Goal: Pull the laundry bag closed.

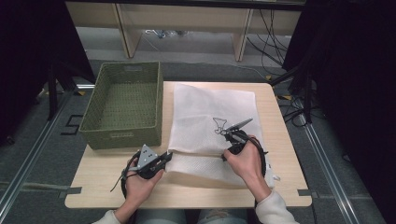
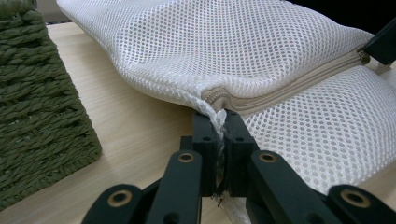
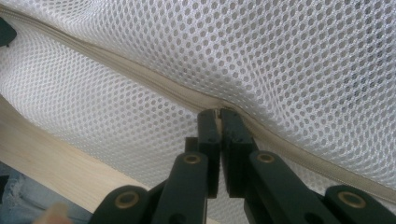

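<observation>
A white mesh bag point(image 1: 210, 116) lies flat on the wooden table, its beige zipper point(image 2: 299, 81) running along the near side. My left gripper point(image 1: 168, 156) is shut on the bag's left corner, pinching the mesh at the zipper's end point(image 2: 220, 116). My right gripper point(image 1: 224, 156) is farther right on the same zipper line. Its jaws are shut at the zipper point(image 3: 218, 113), with a small bit of the zipper pull between the tips. In the left gripper view the metal slider point(image 2: 362, 57) sits right by the right gripper's black jaw.
A green woven basket point(image 1: 123, 100) stands empty at the table's left, close to my left gripper point(image 2: 37, 107). Bare tabletop point(image 1: 107, 172) lies in front of the basket. Shelving legs and cables are on the floor beyond the table.
</observation>
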`<state>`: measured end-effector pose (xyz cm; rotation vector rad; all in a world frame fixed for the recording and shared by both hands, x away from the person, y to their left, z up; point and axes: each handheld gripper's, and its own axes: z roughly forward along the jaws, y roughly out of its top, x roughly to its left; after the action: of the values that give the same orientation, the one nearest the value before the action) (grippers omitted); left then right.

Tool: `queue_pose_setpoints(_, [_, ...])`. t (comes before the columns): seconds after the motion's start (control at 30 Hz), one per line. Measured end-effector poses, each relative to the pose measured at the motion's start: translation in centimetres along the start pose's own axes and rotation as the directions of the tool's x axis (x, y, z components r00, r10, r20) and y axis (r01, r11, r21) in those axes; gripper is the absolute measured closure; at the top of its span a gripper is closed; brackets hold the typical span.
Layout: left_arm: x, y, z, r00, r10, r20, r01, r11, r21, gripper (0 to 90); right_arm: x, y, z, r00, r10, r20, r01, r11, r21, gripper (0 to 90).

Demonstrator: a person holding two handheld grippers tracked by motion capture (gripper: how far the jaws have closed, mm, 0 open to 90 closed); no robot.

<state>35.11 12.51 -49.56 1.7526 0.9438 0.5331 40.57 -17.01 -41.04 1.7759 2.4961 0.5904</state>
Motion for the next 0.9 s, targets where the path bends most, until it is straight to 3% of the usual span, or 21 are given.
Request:
queue_pose_setpoints(0.17, [0.01, 0.0, 0.0, 1.0, 0.001, 0.002, -0.001, 1.0, 0.0, 84.7, 0.0, -0.01, 0.01, 1.0, 0.001, 0.001, -0.001, 1.0, 0.0, 88.5])
queue_pose_setpoints(0.27, [0.05, -0.01, 0.0, 1.0, 0.001, 0.001, -0.001, 1.0, -0.002, 84.6, -0.5, -0.02, 0.1, 0.9992, -0.039, 0.006, 0.039, 0.999, -0.007, 88.6])
queue_pose_setpoints(0.4, [0.02, 0.0, -0.02, 1.0, 0.003, 0.0, -0.003, 1.0, -0.002, 84.7, -0.3, -0.1, -0.09, 0.9998, 0.012, 0.013, -0.012, 1.0, 0.007, 88.5])
queue_pose_setpoints(0.53, [-0.05, -0.04, -0.02, 0.9999, -0.013, -0.003, 0.013, 0.9999, -0.002, 84.7, -0.18, -0.16, -0.17, 0.9996, 0.023, 0.015, -0.023, 1.0, 0.013, 88.6])
queue_pose_setpoints(0.57, [-0.05, -0.04, -0.02, 0.9999, -0.013, -0.003, 0.013, 0.9999, -0.002, 84.6, -0.45, -0.15, -0.14, 0.9999, 0.004, 0.016, -0.004, 1.0, 0.008, 88.5])
queue_pose_setpoints(0.8, [0.02, 0.0, -0.02, 1.0, 0.003, 0.001, -0.003, 1.0, -0.002, 84.6, -0.67, -0.21, -0.21, 0.9999, -0.009, 0.008, 0.009, 1.0, -0.004, 88.5])
queue_pose_setpoints(0.9, [0.05, -0.01, -0.03, 1.0, 0.002, 0.0, -0.002, 1.0, -0.003, 84.6, -0.69, -0.26, -0.32, 0.9998, 0.01, 0.015, -0.01, 1.0, -0.001, 88.6])
